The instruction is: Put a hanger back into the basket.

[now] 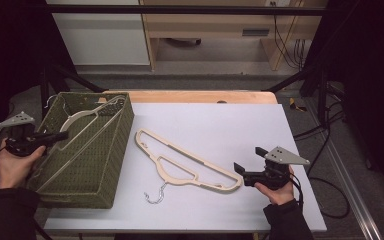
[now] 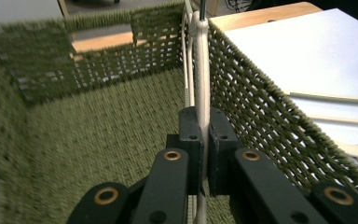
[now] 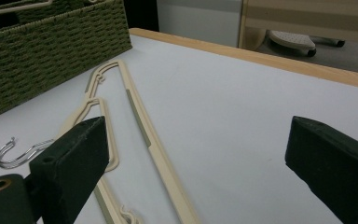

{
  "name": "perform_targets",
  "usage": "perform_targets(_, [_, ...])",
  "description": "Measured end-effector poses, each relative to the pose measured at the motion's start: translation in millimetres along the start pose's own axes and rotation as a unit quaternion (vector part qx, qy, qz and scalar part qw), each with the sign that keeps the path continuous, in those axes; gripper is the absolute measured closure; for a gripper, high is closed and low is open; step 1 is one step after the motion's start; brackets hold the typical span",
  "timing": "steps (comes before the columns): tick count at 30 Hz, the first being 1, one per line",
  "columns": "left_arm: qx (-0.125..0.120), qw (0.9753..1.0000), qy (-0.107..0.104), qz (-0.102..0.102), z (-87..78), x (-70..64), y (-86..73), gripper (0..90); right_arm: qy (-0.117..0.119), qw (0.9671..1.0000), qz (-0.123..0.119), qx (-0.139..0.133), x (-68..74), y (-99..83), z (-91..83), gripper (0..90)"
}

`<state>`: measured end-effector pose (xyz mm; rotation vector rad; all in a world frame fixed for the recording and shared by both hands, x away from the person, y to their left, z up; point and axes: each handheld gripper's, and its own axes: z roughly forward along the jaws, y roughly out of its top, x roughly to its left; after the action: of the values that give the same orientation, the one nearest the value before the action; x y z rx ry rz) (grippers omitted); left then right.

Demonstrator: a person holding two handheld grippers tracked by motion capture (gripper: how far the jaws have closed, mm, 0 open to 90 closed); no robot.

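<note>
— High view first: where does each claw sit relative to the green basket (image 1: pixel 87 165)?

— Left claw (image 1: pixel 60 135) reaches over its near-left rim, clamped on a cream hanger (image 2: pixel 202 70) standing inside. Right claw (image 1: pixel 240 170) is well right of the basket, spread wide, holding nothing.

— And the second hanger (image 1: pixel 187 162)?

— Flat on the tabletop (image 1: pixel 240 125), between the basket and the right claw, its metal hook (image 1: pixel 155 195) pointing toward the tabletop's near edge.

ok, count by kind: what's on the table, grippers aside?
Hangers: 2, one in the basket held by the left gripper, at, and one flat on the table at by the open right gripper
Basket: 1, green woven
Total: 3
</note>
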<state>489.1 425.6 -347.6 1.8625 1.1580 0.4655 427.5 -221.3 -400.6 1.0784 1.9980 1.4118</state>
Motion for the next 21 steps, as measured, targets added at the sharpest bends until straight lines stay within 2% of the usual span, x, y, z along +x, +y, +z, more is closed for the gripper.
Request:
perform_targets(1, [0.0,1.0,0.0,0.0,0.0,0.0,0.0,86.2,-0.001,1.0,0.002,-0.001,0.4,0.1,0.3,6.8])
perform_targets(5, [0.024,0.9994,0.001,-0.025,16.0,4.4,-12.7,85.9,0.0,1.0,0.001,0.0,0.7,-0.1,0.6,6.9])
perform_targets(7, [0.029,0.9991,0.002,-0.029,21.3,5.1,-15.6,85.6,0.0,1.0,0.001,0.0,0.6,0.0,0.5,6.9])
perform_targets(9, [0.024,0.9991,-0.001,-0.036,22.1,6.2,-17.3,85.4,0.0,1.0,0.001,0.0,0.4,-0.1,0.5,6.9])
perform_targets(13, [0.031,0.9984,0.002,-0.048,22.7,11.5,-22.4,84.6,0.001,1.0,0.001,0.0,0.9,0.0,0.7,7.0])
perform_targets(14, [0.029,0.9983,0.005,-0.05,22.9,12.7,-23.5,84.5,0.001,1.0,0.001,0.0,1.2,0.1,0.7,7.0])
perform_targets(19, [0.05,0.9967,0.035,-0.054,26.5,16.4,-26.0,83.6,0.0,1.0,0.0,0.001,0.9,-0.1,1.2,7.0])
perform_targets(21, [0.055,0.9957,0.053,-0.052,28.5,18.0,-26.0,83.2,0.001,1.0,0.0,0.001,1.2,-0.1,1.6,7.0])
